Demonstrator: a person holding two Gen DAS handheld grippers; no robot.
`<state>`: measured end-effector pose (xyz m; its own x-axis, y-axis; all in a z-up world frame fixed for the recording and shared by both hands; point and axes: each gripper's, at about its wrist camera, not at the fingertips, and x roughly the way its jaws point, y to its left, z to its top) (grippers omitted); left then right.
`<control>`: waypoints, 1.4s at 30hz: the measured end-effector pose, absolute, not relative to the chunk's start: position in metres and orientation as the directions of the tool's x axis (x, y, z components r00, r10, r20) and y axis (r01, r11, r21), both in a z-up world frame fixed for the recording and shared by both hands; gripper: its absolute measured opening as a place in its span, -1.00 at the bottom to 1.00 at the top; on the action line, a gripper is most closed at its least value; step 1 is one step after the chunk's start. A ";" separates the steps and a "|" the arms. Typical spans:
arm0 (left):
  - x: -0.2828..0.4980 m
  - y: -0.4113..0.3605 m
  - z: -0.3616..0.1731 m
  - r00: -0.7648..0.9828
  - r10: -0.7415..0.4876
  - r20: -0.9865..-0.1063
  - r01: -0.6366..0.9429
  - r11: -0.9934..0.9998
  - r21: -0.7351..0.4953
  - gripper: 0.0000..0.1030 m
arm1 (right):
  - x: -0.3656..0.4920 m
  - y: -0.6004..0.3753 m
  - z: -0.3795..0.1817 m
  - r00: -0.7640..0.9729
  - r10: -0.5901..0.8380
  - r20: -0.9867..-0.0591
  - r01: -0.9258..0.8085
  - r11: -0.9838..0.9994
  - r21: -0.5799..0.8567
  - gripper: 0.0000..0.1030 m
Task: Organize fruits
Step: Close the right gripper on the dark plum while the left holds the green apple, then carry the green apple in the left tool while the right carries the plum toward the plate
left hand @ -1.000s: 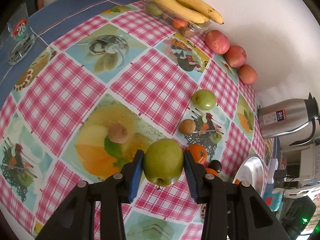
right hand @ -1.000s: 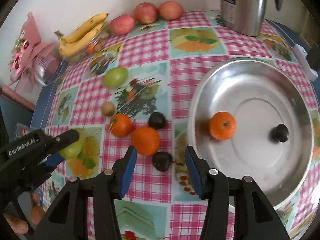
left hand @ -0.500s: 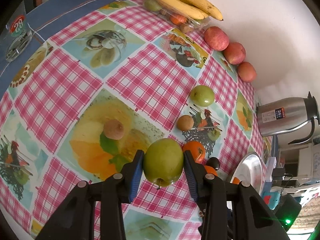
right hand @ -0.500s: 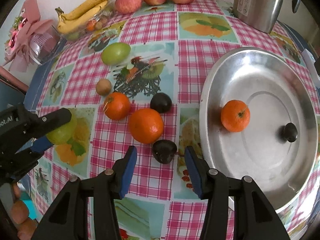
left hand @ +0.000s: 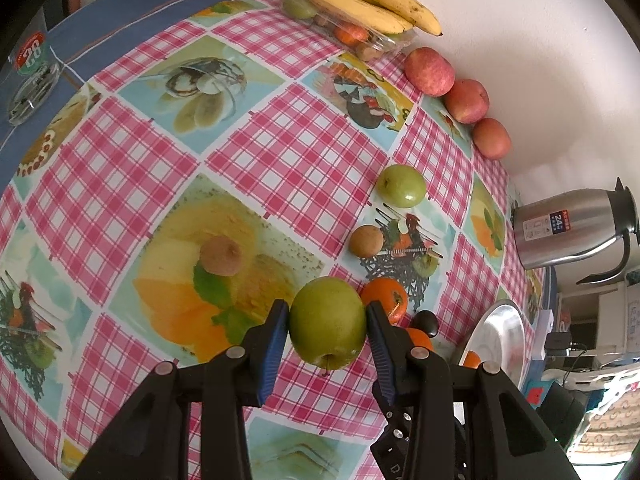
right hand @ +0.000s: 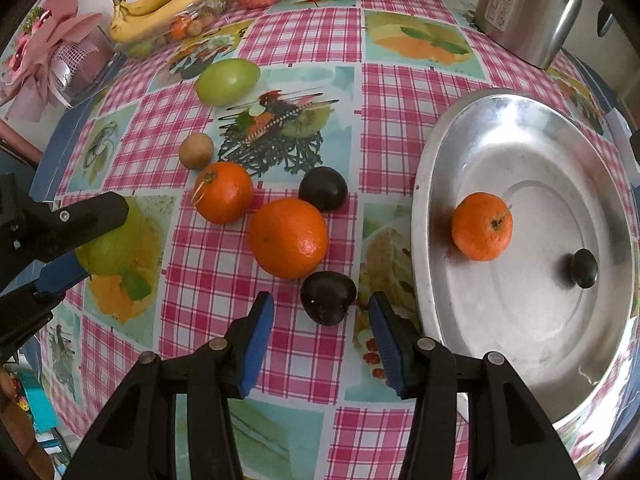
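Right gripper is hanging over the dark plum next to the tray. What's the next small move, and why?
Probably lower a touch and close. The right gripper has its jaws open on either side of the dark plum, pads clear of it. The plum lies on the cloth beside the metal tray, which already holds an orange. The left gripper holds a green apple.

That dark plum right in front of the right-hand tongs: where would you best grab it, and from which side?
Across its round middle, coming straight down from above. The dark plum lies loose on the tablecloth, and the right tongs already stand open to either side of it. The big orange sits close behind, so I'd keep the pads left and right rather than front and back.
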<state>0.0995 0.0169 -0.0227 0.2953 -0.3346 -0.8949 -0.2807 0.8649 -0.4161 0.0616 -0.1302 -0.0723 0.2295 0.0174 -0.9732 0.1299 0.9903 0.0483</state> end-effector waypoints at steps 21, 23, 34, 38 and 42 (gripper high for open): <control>0.100 0.018 -0.025 0.290 -0.340 -0.894 -0.283 0.862 -0.420 -0.18 | 0.060 -0.137 -0.069 0.253 0.040 -0.967 0.153 0.985 0.081 -0.49; 0.100 0.017 -0.025 0.290 -0.341 -0.894 -0.285 0.861 -0.421 -0.18 | 0.059 -0.136 -0.068 0.256 0.042 -0.966 0.154 0.985 0.084 -0.49; 0.099 0.016 -0.020 0.301 -0.342 -0.891 -0.281 0.860 -0.425 -0.18 | 0.055 -0.136 -0.045 0.316 0.066 -0.946 0.147 0.982 0.117 -0.49; 0.099 0.015 -0.018 0.307 -0.348 -0.886 -0.279 0.857 -0.433 -0.18 | 0.052 -0.138 -0.029 0.366 0.069 -0.928 0.157 0.979 0.134 -0.49; 0.099 0.014 -0.014 0.318 -0.353 -0.880 -0.268 0.857 -0.440 -0.18 | 0.050 -0.142 -0.015 0.410 0.067 -0.910 0.166 0.975 0.147 -0.49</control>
